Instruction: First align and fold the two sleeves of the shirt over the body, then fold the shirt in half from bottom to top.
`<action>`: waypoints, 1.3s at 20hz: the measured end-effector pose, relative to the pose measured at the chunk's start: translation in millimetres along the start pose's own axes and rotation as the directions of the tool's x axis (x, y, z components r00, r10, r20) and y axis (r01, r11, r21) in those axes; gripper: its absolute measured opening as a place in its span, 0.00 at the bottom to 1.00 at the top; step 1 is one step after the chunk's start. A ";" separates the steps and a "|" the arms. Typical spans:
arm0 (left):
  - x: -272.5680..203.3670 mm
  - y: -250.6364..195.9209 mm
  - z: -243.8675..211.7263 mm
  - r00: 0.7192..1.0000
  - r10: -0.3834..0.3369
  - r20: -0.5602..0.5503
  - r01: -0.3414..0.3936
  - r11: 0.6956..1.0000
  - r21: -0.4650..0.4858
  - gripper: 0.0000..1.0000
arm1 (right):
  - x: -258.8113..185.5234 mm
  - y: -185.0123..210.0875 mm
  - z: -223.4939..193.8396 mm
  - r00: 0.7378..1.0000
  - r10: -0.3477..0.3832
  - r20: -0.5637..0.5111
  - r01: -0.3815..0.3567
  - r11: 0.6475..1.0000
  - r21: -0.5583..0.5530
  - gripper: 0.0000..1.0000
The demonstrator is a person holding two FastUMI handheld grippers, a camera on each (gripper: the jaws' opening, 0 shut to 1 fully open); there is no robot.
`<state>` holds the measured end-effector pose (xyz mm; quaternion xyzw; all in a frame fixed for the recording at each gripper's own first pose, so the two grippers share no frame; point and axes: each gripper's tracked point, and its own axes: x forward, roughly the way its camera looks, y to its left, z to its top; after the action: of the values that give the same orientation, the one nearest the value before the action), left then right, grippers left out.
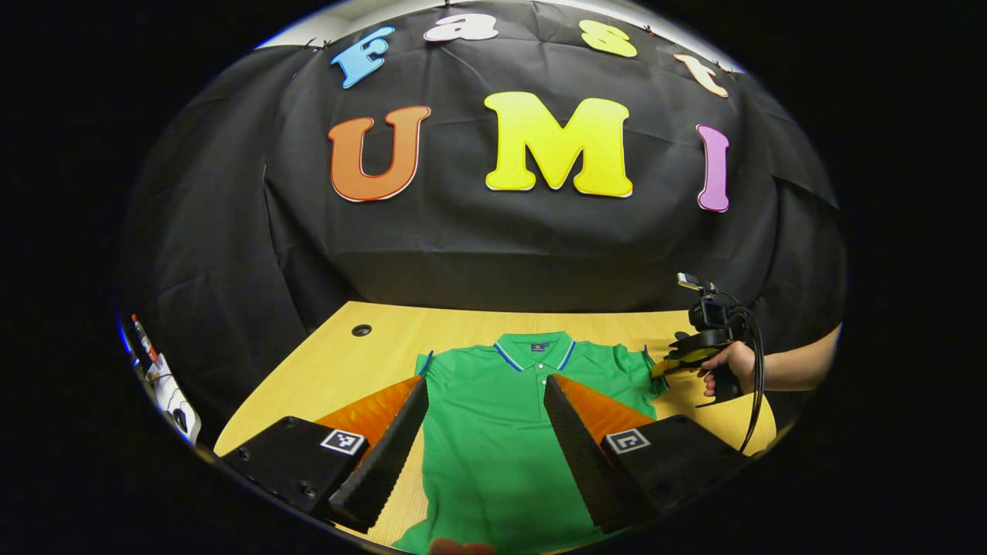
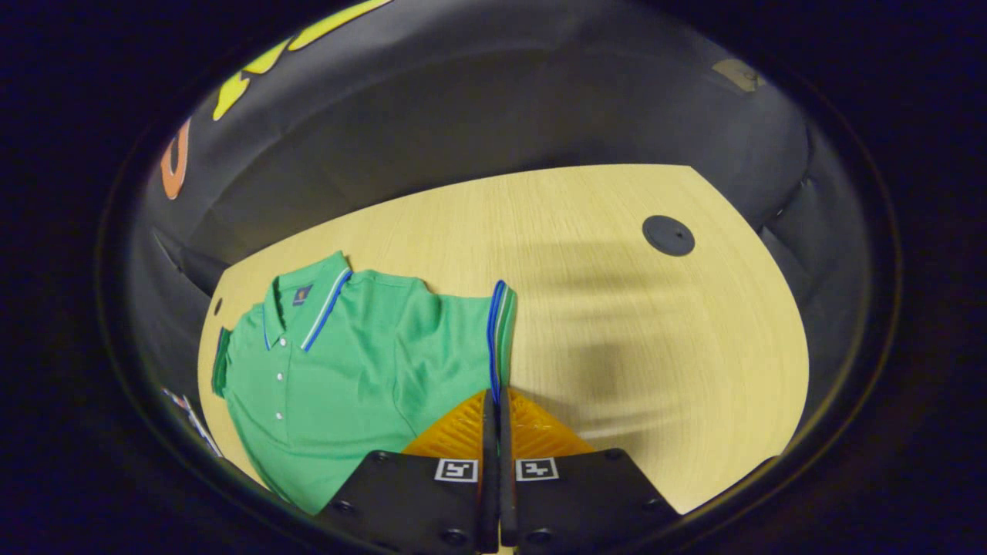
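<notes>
A green polo shirt [image 1: 486,439] with blue-striped collar and cuffs lies face up on the wooden table [image 1: 339,370], collar toward the far wall. My left gripper [image 1: 486,379] hovers open over the shirt's chest, with nothing between its fingers. In the left gripper view, the right gripper [image 1: 665,368], held by a hand [image 1: 732,362], sits at the shirt's sleeve [image 1: 646,371]. In the right gripper view, my right gripper [image 2: 494,395] is shut on the striped cuff [image 2: 498,331] of that sleeve, with the shirt [image 2: 347,370] spread to its left.
A round cable cover [image 2: 668,235] sits in the bare table [image 2: 655,347] to the right of the cuff. Another hole [image 1: 361,330] lies near the table's far left corner. Black cloth walls close the back and sides. Small white objects [image 1: 162,378] hang off the left.
</notes>
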<state>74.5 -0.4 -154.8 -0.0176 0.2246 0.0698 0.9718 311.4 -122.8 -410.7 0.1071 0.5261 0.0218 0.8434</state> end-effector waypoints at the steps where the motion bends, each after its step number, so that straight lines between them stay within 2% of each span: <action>1: -0.3 3.8 -0.6 1.000 0.006 -0.002 -0.006 1.000 -0.010 0.98 | -6.8 2.3 5.2 1.000 0.009 0.016 -0.009 1.000 0.017 0.03; 7: -7.9 26.8 -3.3 0.999 0.041 -0.004 -0.041 0.998 -0.044 0.98 | -45.1 49.2 25.5 0.994 0.066 0.091 -0.072 0.995 0.071 0.03; 11: -17.4 46.8 -6.1 0.998 0.058 -0.003 -0.058 0.996 -0.065 0.98 | -48.3 100.8 26.6 0.989 0.094 0.115 -0.103 0.992 0.070 0.03; 13: -24.6 59.9 -5.7 0.997 0.076 0.004 -0.075 0.995 -0.067 0.97 | -44.6 127.5 24.1 0.987 0.105 0.123 -0.112 0.993 0.048 0.00; 14: -28.0 67.6 -6.6 0.996 0.085 0.005 -0.085 0.994 -0.068 0.98 | -39.2 137.6 22.3 0.988 0.101 0.120 -0.106 0.994 0.038 0.03; 15: -30.3 74.7 -8.7 0.996 0.094 0.002 -0.094 0.993 -0.070 0.98 | -33.1 148.4 19.0 0.988 0.104 0.116 -0.109 0.993 0.034 0.00; 17: -37.5 89.7 -14.3 0.993 0.118 -0.012 -0.119 0.990 -0.075 0.97 | -18.8 167.3 11.3 0.990 0.105 0.098 -0.108 0.994 0.029 0.03; 23: -48.6 120.1 -18.6 0.987 0.159 -0.021 -0.160 0.983 -0.093 0.98 | 17.2 193.7 -9.9 0.997 0.053 0.061 -0.054 0.998 0.022 0.04; 25: -50.4 126.6 -16.8 0.987 0.160 -0.013 -0.161 0.983 -0.092 0.98 | 22.8 207.3 -15.0 0.996 0.064 0.056 -0.066 0.997 0.045 0.03; 26: -50.3 126.6 -16.8 0.988 0.155 -0.010 -0.156 0.983 -0.094 0.98 | 21.4 211.9 -15.9 0.996 0.070 0.057 -0.072 0.997 0.039 0.14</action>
<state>4.4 117.3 -148.1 -0.0462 0.2230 0.1560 0.9612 322.8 89.8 -393.1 0.1436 0.4985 0.0379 0.8541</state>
